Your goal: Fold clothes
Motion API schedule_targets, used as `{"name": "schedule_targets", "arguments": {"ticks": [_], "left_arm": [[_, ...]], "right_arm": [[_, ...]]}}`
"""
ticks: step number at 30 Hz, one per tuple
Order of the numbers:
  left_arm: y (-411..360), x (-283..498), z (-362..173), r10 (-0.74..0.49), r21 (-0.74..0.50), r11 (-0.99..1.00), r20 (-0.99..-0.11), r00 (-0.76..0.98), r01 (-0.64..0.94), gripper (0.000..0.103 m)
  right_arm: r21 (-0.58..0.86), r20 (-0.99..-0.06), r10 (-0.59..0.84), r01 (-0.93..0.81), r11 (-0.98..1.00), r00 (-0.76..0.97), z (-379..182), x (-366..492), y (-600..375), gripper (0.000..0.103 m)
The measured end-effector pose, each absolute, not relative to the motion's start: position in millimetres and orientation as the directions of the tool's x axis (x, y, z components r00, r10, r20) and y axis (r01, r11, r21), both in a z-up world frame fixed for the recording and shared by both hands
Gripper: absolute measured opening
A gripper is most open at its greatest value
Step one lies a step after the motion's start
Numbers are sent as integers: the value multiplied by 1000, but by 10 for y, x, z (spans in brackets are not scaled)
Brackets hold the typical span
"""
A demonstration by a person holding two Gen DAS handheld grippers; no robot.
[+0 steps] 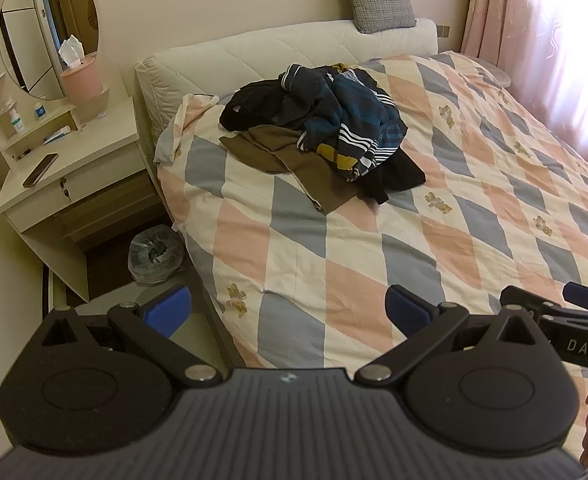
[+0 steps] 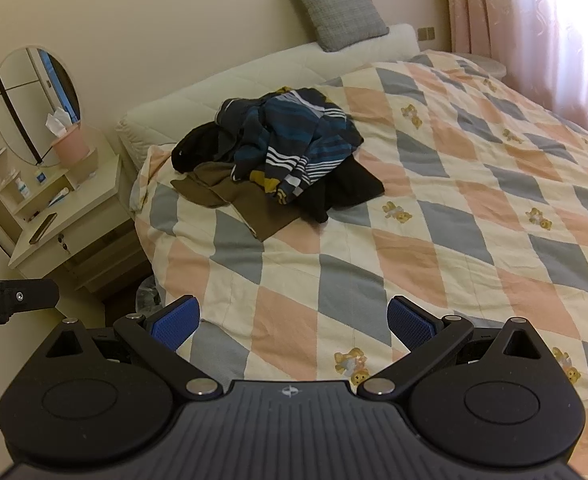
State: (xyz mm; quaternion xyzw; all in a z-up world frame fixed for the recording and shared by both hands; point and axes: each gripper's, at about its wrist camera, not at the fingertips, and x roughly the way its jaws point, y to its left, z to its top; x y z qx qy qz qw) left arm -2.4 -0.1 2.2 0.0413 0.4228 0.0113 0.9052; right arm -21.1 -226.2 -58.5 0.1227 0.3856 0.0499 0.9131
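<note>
The pile of clothes (image 1: 318,128) lies on the bed (image 1: 374,248) in the upper middle of both frames, well ahead of both claws, the left claw (image 1: 287,312) and right claw (image 2: 294,322) alike spread wide and empty, neither clearly nearer.

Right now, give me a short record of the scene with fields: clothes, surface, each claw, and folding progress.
clothes: unfolded heap, a striped blue top over brown and black garments
surface: quilt with a diamond pattern, on the bed
left claw: open, holding nothing, short of the heap
right claw: open, holding nothing, short of the heap
progress: nothing folded yet
</note>
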Motion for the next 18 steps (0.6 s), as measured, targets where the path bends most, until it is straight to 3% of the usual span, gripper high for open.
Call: {"name": "schedule_targets", "arguments": {"ticks": [18], "left_arm": [[25, 4, -9, 37, 78, 996, -768, 640, 36, 102]], "right_arm": [[265, -690, 179, 15, 964, 702, -590, -212, -2267, 103]]}}
